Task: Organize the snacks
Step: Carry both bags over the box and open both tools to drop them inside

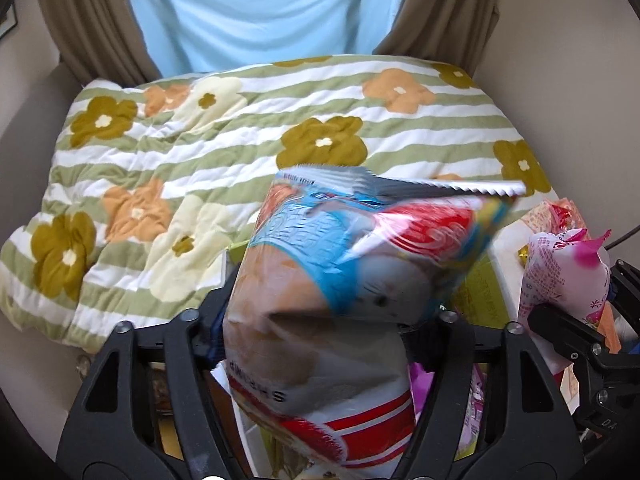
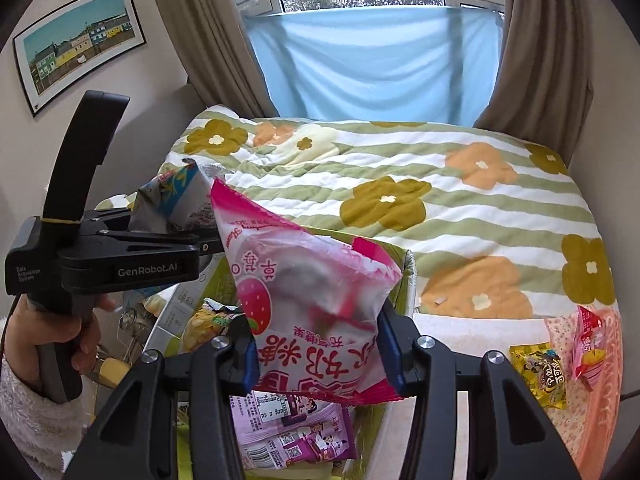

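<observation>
My left gripper (image 1: 316, 320) is shut on a big blue, red and white snack bag (image 1: 340, 280) and holds it up over the box; it also shows in the right wrist view (image 2: 176, 200), with the left gripper (image 2: 212, 246) seen from the side. My right gripper (image 2: 316, 344) is shut on a pink and white strawberry candy bag (image 2: 312, 296), held above the green and white box (image 2: 408, 276). That candy bag shows at the right of the left wrist view (image 1: 560, 276). Inside the box lie a purple snack pack (image 2: 288, 424) and a yellow bag (image 2: 208, 320).
A bed with a green striped flower quilt (image 2: 440, 200) lies ahead. A yellow snack pack (image 2: 544, 372) and a small red and pink pack (image 2: 588, 340) lie on a pink cloth at right. Curtains and a blue sheet hang at the window. A framed picture (image 2: 76, 48) hangs left.
</observation>
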Available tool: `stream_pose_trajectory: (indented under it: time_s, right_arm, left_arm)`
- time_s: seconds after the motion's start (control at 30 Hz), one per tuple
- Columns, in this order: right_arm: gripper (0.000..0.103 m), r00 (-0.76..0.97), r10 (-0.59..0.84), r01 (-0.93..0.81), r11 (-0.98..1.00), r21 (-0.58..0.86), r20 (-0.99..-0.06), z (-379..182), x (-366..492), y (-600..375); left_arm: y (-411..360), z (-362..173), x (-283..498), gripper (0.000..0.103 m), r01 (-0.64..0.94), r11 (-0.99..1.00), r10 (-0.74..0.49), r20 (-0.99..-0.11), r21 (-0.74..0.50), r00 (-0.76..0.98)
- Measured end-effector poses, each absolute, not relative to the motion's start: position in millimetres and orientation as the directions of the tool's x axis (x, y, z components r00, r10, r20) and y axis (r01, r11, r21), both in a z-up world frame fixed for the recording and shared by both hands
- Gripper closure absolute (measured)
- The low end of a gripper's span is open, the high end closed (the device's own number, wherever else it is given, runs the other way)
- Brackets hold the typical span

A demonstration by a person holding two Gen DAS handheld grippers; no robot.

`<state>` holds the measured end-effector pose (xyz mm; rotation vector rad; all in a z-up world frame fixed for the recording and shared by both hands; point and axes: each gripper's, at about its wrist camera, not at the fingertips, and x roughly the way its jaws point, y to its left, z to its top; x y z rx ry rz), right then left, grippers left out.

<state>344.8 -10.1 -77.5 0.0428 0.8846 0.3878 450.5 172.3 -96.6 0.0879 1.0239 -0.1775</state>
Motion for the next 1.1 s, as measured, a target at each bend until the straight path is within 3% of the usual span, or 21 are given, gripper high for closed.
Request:
stream_pose_trajectory:
  time_s: [0.07,0.67,0.73,0.8,1.1]
  right_arm:
    - [0.058,0.564,0.347,-0.314,0.929,0.194,-0.749,-80,348,-10]
    - [0.058,0.490,0.378,-0.341,0.912,0.226,-0.786,-101,389,0]
    - [0.049,0.493,0.365,-0.339,0.917,0.212,-0.790,-102,392,5]
    - [0.022,0.509,0.364,-0.340,0.918,0.206,-0.780,-100,391,6]
    - [0.019,0.512,0.384,-0.322,0.915,0.242,-0.768,-103,362,-4]
  left_arm:
    - [170,-97,451,0.001,0.179,0.984,-0.081,-0.848,0.017,0.523]
    - [213,-99,392,0.000,0.039,0.994,-0.105,-0.842,-0.099,0.530]
    - [216,-98,386,0.000,0.021,0.993,-0.108,-0.842,-0.114,0.529]
    - [219,-98,381,0.000,0.004,0.992,-0.110,-0.841,-0.128,0.530]
    - [222,-106,350,0.000,-0.024,0.991,-0.102,-0.851,-0.133,0.515]
